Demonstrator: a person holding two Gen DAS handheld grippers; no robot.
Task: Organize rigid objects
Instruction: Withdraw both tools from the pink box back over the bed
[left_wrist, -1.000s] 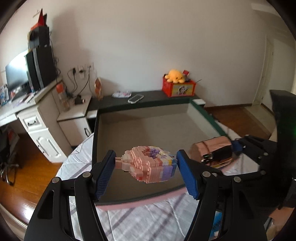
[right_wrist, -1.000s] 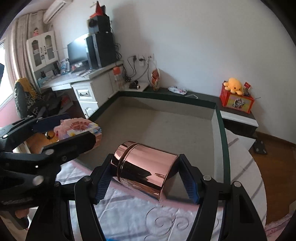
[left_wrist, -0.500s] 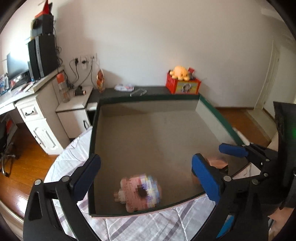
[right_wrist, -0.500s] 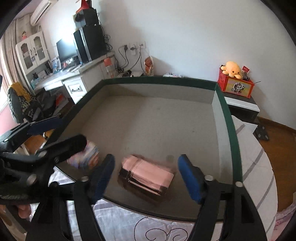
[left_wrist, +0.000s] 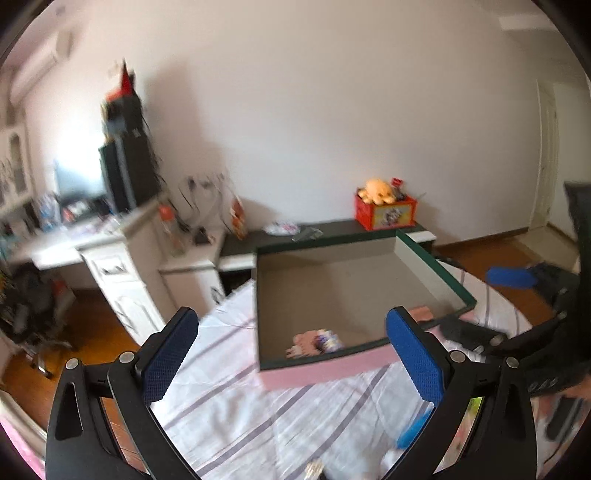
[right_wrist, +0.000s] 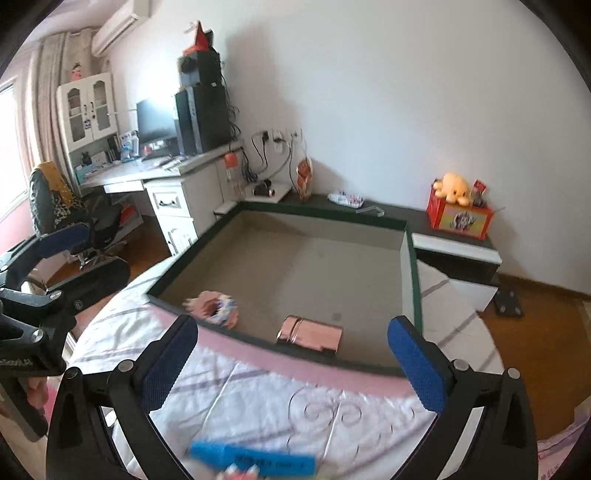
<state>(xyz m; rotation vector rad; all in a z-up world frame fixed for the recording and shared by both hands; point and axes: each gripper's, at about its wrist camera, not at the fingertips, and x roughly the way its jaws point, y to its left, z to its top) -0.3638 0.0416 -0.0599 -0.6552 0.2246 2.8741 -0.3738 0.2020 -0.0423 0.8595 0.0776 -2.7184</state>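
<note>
A large open box (right_wrist: 413, 291) with green rim and pink outer wall sits on the bed. Inside, near its front wall, lie a pink block-built figure (right_wrist: 215, 307) and a rose-gold metal can (right_wrist: 309, 335) on its side. The left wrist view also shows the box (left_wrist: 432, 264), the figure (left_wrist: 315, 341) and a bit of the can (left_wrist: 421, 313). My left gripper (left_wrist: 291, 360) is open and empty, held back above the bed before the box. My right gripper (right_wrist: 291, 360) is open and empty, likewise in front of the box.
The bed has a white striped sheet (right_wrist: 280, 398). A blue flat object (right_wrist: 255, 458) lies on it near my right gripper. A white desk (right_wrist: 173, 195) with a monitor stands to the left. A red box with a yellow plush toy (right_wrist: 460, 212) sits behind the box.
Both grippers opened and dropped the block figure and the can into the box. Then both pulled back and up, away from the box.
</note>
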